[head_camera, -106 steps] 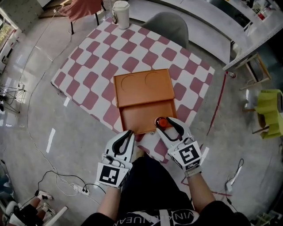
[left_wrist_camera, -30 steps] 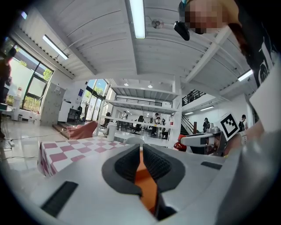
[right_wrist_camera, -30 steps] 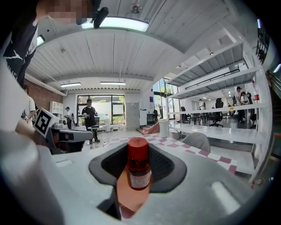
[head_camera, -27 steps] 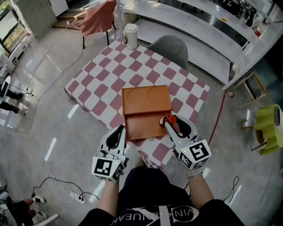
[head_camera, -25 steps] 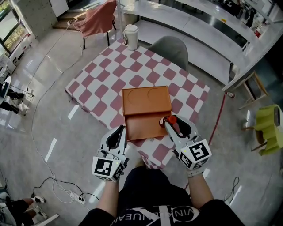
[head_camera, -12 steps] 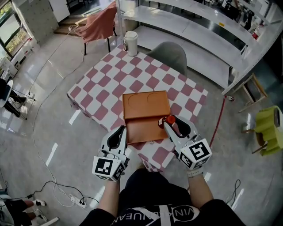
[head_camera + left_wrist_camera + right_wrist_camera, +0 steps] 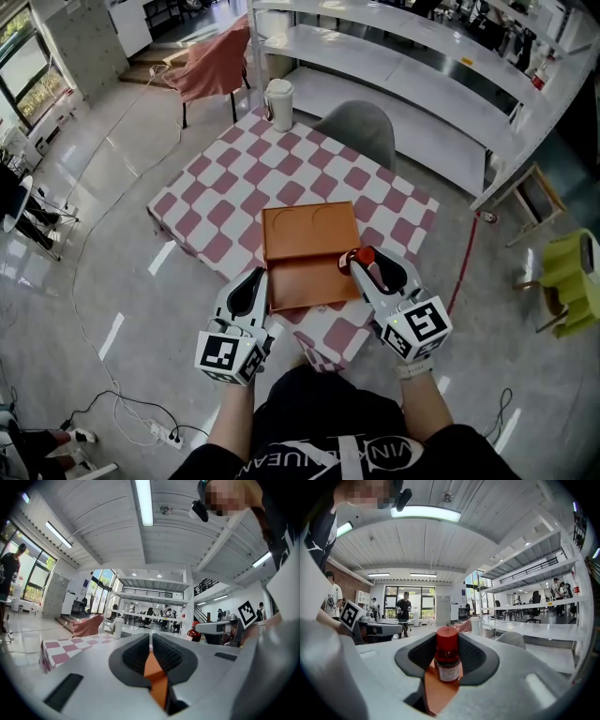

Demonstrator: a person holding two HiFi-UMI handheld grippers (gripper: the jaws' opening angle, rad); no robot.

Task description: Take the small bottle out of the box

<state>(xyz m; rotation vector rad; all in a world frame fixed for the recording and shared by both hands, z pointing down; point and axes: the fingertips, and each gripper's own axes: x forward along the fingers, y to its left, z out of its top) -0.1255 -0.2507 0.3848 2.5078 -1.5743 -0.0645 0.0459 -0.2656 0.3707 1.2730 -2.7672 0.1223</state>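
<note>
Checkered tablecloth [image 7: 281,159], smooth orange box [image 7: 309,234], right fingers [image 7: 472,657] clamping red-capped small bottle [image 7: 448,660], left fingers [image 7: 135,656] apparently closed.

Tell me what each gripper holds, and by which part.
The right gripper grips the small bottle by its sides, with the pads at the red cap and shoulder. The left gripper holds nothing, and its jaws are together.

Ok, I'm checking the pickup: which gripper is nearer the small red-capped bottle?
Right. The right gripper is clamped on the small bottle; the left gripper sits apart, shut, by the orange box's near left corner.
</note>
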